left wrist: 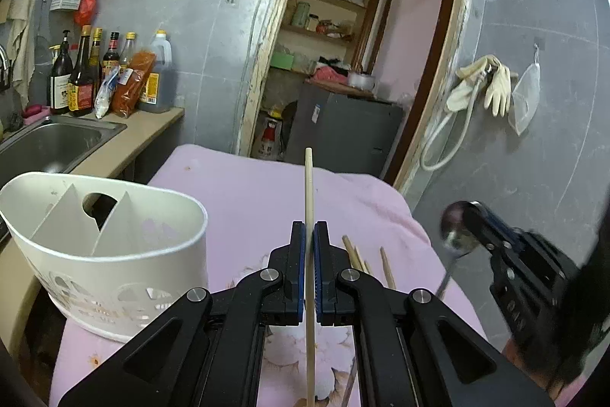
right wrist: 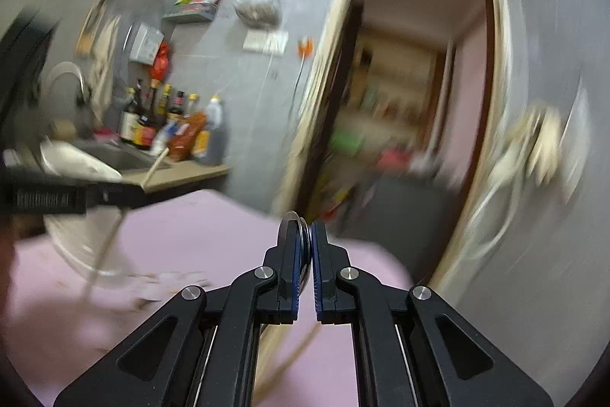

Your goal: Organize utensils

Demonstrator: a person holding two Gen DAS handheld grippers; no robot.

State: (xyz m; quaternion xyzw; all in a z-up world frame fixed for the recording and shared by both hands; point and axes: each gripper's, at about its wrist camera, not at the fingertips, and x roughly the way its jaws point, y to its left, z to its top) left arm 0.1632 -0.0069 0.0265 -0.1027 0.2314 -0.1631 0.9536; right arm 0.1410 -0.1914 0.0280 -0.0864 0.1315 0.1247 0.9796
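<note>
Pale wood runs straight up the middle of the left wrist view: a single chopstick is pinched between the blue-padded fingers of the left gripper, standing nearly upright with its tip well above the fingertips and its lower end passing down between the black arms. Under it lies a pink cloth with a faint flower print, spread over the table. Just right of the left gripper, a few more loose chopsticks lie on the cloth, only their ends showing. To the left, close by, stands a white utensil holder with inner dividers and cut-out holes near its base; its compartments show no contents from this angle. Off to the right, above the cloth, the right gripper is clamped on the bowl of a metal spoon, whose thin handle hangs down toward the table. The right wrist view is badly blurred, but the spoon's rounded edge shows pressed between the right gripper's fingers. Farther back on the left sit a steel sink and a row of sauce bottles on the counter. Beyond the table, an open doorway shows shelves, and rubber gloves hang on the grey wall.
</note>
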